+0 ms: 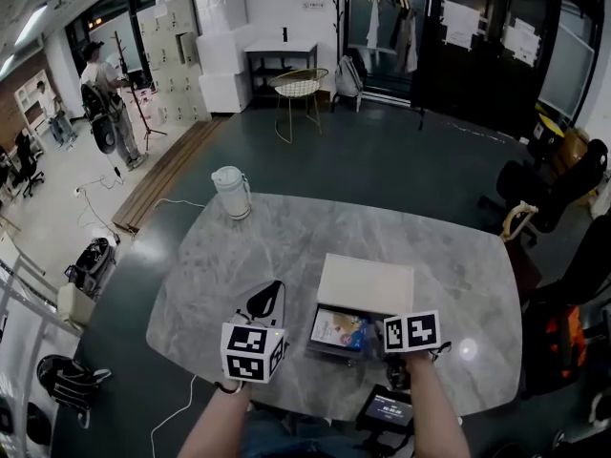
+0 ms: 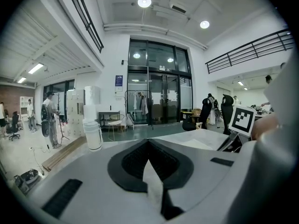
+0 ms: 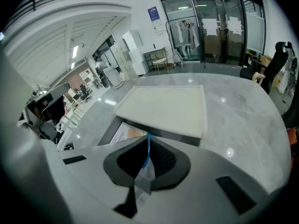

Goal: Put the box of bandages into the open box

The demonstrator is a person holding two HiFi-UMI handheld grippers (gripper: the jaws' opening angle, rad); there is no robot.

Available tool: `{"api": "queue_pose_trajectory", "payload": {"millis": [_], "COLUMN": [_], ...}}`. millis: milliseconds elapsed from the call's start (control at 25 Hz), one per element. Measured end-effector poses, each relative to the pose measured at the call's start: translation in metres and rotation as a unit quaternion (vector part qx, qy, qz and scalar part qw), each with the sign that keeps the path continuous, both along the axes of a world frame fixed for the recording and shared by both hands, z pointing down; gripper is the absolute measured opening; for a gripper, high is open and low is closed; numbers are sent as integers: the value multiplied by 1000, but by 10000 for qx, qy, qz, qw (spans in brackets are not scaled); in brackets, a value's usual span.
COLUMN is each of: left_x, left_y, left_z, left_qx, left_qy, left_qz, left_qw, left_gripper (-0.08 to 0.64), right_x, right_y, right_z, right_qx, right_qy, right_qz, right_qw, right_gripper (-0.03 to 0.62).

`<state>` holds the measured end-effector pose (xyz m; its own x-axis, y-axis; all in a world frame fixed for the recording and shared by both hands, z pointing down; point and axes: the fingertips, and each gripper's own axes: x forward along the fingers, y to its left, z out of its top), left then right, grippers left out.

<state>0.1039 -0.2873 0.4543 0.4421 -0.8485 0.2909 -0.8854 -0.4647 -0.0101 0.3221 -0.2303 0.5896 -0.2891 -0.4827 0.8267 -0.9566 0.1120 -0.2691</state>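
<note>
Marble table (image 1: 286, 237) carries one open box (image 1: 366, 284) holding one bandage box (image 1: 339, 329); left tongs (image 2: 148, 142), right tongs (image 3: 148, 137) closed.

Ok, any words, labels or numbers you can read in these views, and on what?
No text is legible.
Bandage box: colour print, too small to read.
Wall poster: blue, lettering blurred.
Door papers: too small to read.
Screen: too small to read.
</note>
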Motion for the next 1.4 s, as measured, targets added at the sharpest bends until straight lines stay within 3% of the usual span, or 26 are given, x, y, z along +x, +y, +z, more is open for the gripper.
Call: {"api": "queue_pose_trajectory", "payload": {"millis": [280, 520, 760, 1040, 1240, 1400], "left_x": [16, 29, 39, 49, 51, 53], "left_y": [-2, -4, -4, -4, -4, -3], "left_z": [-17, -32, -48, -66, -81, -94], "left_qx": [244, 431, 620, 906, 1155, 1347], "left_qy": [117, 237, 395, 569, 666, 718], "left_qz": [150, 252, 354, 505, 627, 719], "left_qw": [9995, 9985, 9967, 9930, 9891, 9857], "left_gripper": [11, 11, 11, 11, 11, 11], "right_x": [7, 9, 17, 33, 37, 39], "right_y": [-10, -20, -18, -9, -1, 5], "right_z": [-41, -91, -139, -182, -207, -223], "right_qx": [869, 2021, 3081, 4129, 4706, 5030], "right_qy": [121, 373, 897, 1468, 1630, 1621], "right_qz": [-32, -236, -266, -60, 99, 231], "right_qw": [9961, 9784, 9467, 8988, 8671, 8486], "right_gripper": [25, 25, 25, 25, 25, 25]}}
